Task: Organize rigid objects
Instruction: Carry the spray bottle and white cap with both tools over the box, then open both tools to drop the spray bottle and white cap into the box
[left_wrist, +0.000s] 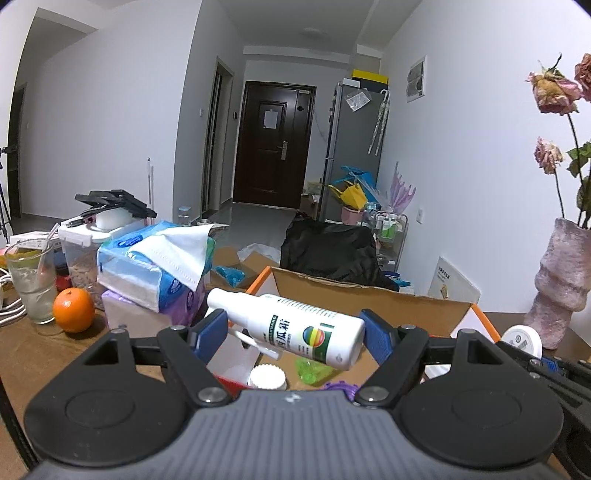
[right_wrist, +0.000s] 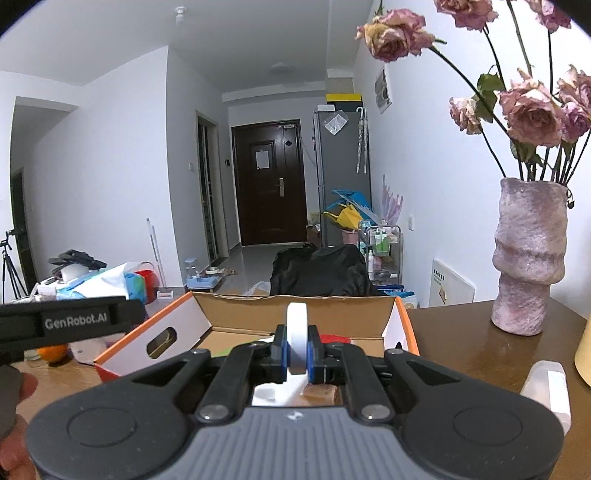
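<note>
My left gripper (left_wrist: 293, 330) is shut on a white spray bottle (left_wrist: 291, 326) with a coloured label, held crosswise above the open cardboard box (left_wrist: 369, 295). Inside the box lie a white-capped jar (left_wrist: 266, 377), a green item (left_wrist: 314, 371) and a purple item (left_wrist: 341, 387). My right gripper (right_wrist: 296, 349) is shut on a white round jar (right_wrist: 297, 334), gripped on edge, just in front of the same box (right_wrist: 295, 306). That jar also shows at the right of the left wrist view (left_wrist: 523, 338).
Tissue packs (left_wrist: 155, 269), an orange (left_wrist: 73, 310), a glass with a straw (left_wrist: 31, 280) and a food container (left_wrist: 79, 254) crowd the table's left. A pink vase of dried roses (right_wrist: 528, 254) stands at the right. A small plastic bottle (right_wrist: 546, 387) lies near my right gripper.
</note>
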